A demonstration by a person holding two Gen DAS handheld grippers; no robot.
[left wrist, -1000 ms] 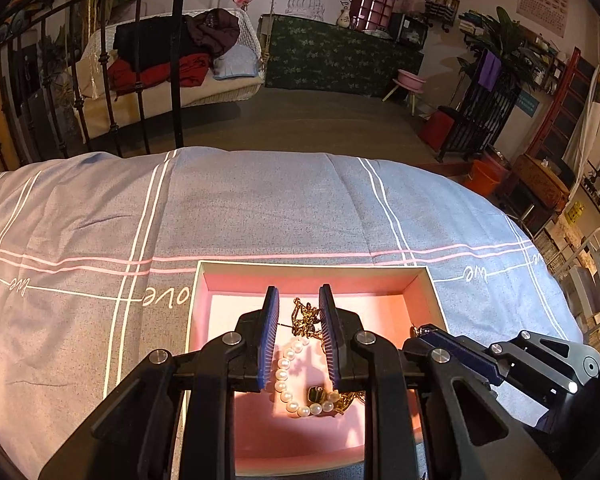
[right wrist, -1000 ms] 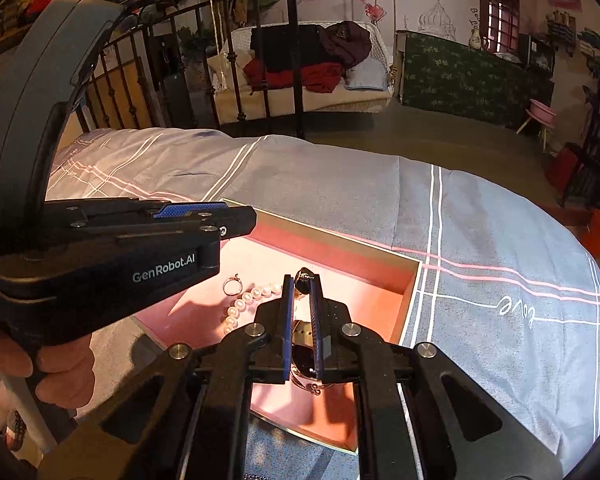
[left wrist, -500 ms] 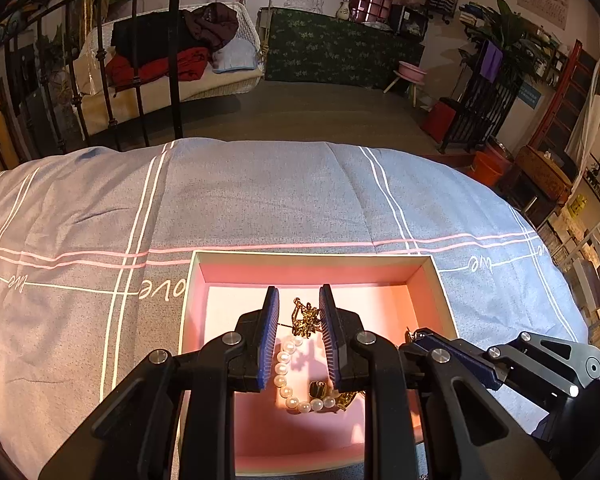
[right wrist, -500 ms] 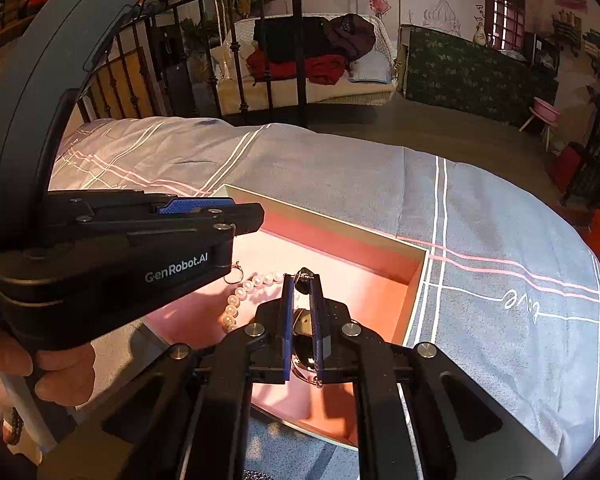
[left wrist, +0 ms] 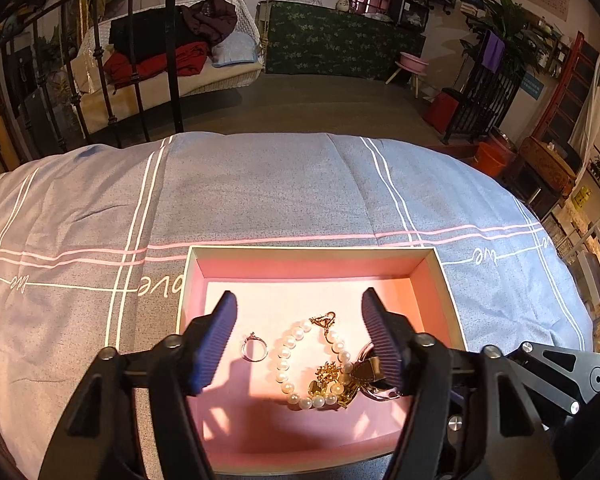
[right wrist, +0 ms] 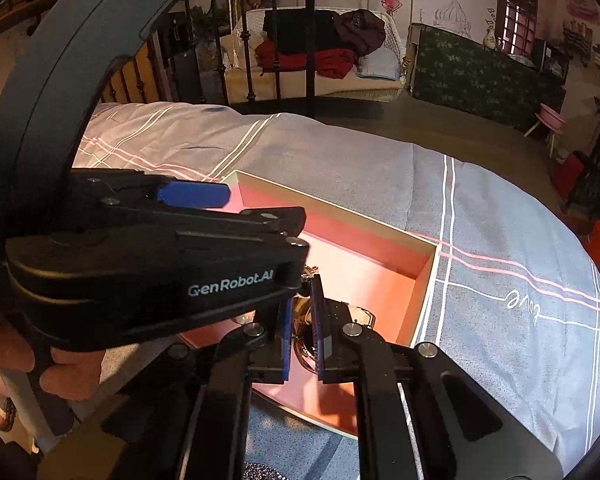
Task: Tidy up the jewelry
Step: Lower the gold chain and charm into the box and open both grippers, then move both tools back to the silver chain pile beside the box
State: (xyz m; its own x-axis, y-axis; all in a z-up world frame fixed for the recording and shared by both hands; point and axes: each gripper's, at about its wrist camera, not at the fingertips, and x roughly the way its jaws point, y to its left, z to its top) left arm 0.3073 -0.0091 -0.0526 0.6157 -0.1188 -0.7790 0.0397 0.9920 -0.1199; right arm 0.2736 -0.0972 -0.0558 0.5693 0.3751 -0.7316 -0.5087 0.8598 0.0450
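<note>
In the pink box [left wrist: 432,276] on the bed, the pearl bracelet [left wrist: 300,360] looks light, limp and tangle-prone; its clasp end seems safest. The left gripper [left wrist: 296,334] gapes empty above it, and the right gripper [right wrist: 302,332] pinches a gold piece [right wrist: 300,320].

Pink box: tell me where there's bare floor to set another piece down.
In the pink box, bare floor runs along the far wall and left of the ring. The near right is crowded: pearl bracelet and gold chain tangle there.

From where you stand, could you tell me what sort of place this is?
Probably a bedroom-style studio or showroom: a grey-blue striped quilt covers a bed with a black iron bedframe, beside a white wicker swing seat and painted wall mural.
</note>
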